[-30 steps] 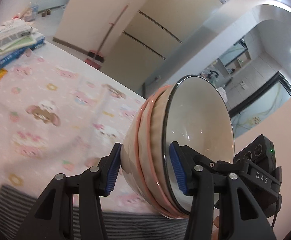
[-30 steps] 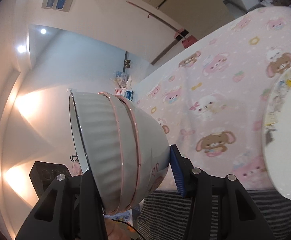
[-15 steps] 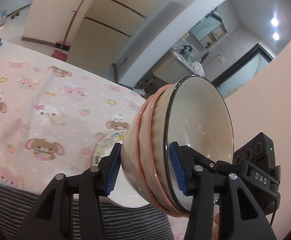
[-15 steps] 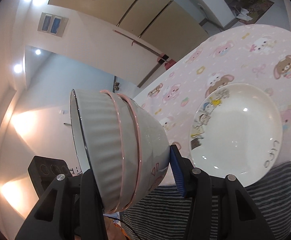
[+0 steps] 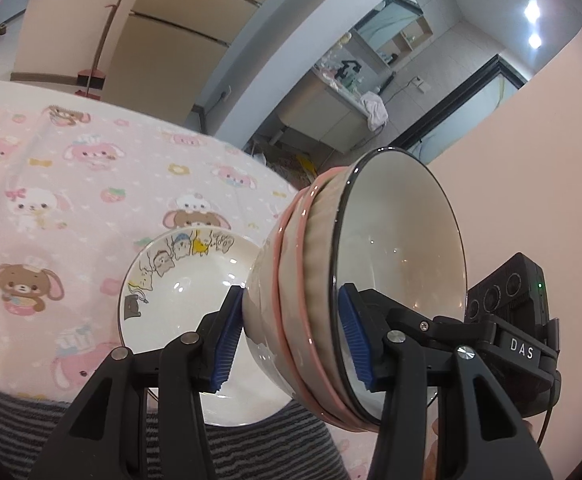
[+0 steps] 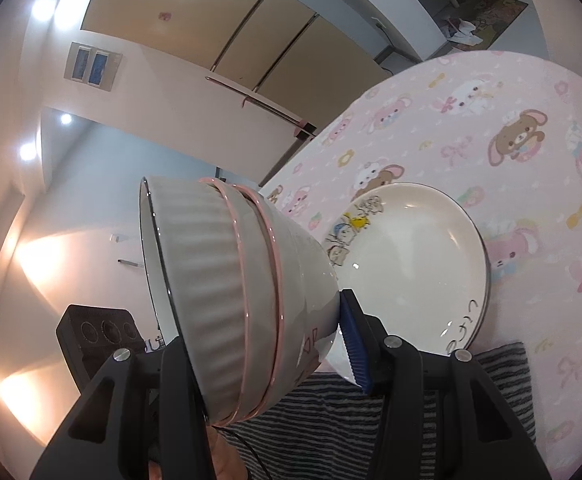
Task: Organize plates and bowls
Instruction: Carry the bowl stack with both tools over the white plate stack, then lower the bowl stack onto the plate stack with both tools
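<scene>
Reader: Progress on sorting the dishes?

Describer: Partway, by the look of it. Showing a stack of bowls, three deep, tipped on its side and carried in the air above the counter. Nested already: grey ribbed bowl with a dark rim innermost, two pink-rimmed ones around it.

Reader: Held how?

Describer: Clenched from both sides. Left tongs grasping the stack, one blue pad against the base, the other inside the mouth. Right tongs likewise grasping it, one blue pad pressed to the base. Second finger hidden behind the bowls, so judged from the hold rather than seen outright.

Reader: And underneath?

Describer: Lying flat on a pink tablecloth printed with cartoon animals: a single white plate, small cartoon drawings along one edge, nothing inside. Seen just beyond the base of the stack in both views. Along the near edge, striped grey fabric.

Reader: Left to do?

Describer: Probably turning the stack upright and setting it down, onto that plate or beside it; impossible to tell which. Not yet touching plate or counter. No other loose dishes in sight, though much of the counter blocked by the bowls.
</scene>
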Available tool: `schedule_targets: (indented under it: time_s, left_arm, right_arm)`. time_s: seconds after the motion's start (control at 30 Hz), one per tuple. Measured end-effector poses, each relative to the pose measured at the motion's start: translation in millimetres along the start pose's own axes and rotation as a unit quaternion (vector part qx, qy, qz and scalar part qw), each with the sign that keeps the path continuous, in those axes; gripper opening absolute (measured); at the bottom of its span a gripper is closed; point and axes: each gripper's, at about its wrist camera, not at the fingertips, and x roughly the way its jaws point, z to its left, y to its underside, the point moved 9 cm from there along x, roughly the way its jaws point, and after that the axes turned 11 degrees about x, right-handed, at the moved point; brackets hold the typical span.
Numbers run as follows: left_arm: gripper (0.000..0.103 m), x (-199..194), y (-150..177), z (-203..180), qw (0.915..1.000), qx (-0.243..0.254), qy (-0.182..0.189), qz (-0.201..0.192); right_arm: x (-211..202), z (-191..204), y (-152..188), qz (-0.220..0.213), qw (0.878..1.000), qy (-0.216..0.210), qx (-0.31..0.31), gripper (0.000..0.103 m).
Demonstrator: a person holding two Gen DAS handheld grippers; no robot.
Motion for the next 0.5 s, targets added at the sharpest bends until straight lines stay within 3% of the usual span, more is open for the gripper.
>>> schedule_targets:
  time_s: [0.5]
  left_arm:
    - [0.047,45,24,33,0.9982,0.015,-0.014,0.056]
  right_arm:
    - [53,-56,-7,0.036,0.999,0.004,0.034,0.05]
